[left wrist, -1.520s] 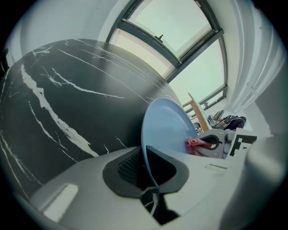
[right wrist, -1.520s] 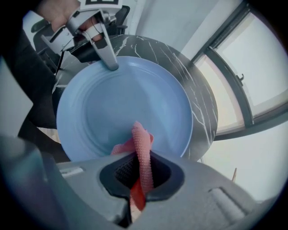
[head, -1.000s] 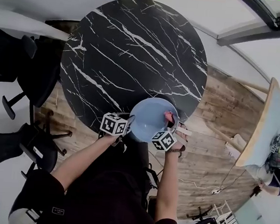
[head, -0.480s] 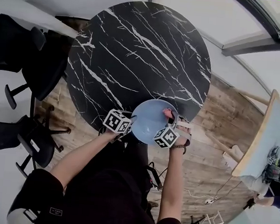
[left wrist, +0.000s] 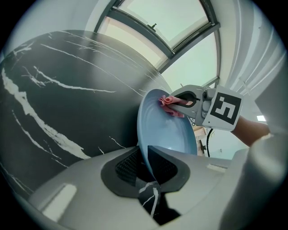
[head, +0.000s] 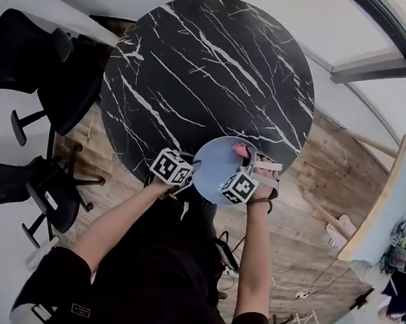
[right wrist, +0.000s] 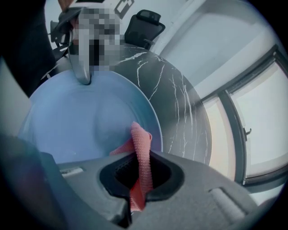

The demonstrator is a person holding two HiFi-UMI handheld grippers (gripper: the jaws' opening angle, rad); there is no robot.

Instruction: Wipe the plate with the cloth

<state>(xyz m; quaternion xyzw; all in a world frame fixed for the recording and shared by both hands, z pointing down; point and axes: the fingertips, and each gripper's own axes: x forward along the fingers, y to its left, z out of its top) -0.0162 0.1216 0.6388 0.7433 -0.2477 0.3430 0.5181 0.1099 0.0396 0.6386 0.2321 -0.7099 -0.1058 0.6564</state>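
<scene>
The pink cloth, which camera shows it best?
The right gripper view: the cloth sits centred, pinched in the right tool against the plate. The left gripper view shows it small at the plate's far rim; the head view, a pink speck.

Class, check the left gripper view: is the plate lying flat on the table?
No, the plate stands tilted nearly on edge, not flat on the table.

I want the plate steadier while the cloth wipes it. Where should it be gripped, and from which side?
I'd grip the plate by its thin rim, edge-on from the near side opposite the cloth: it is tilted up on edge, so this leaves its face free. The left claw, whose jaws have just been opening, has that rim between them.
</scene>
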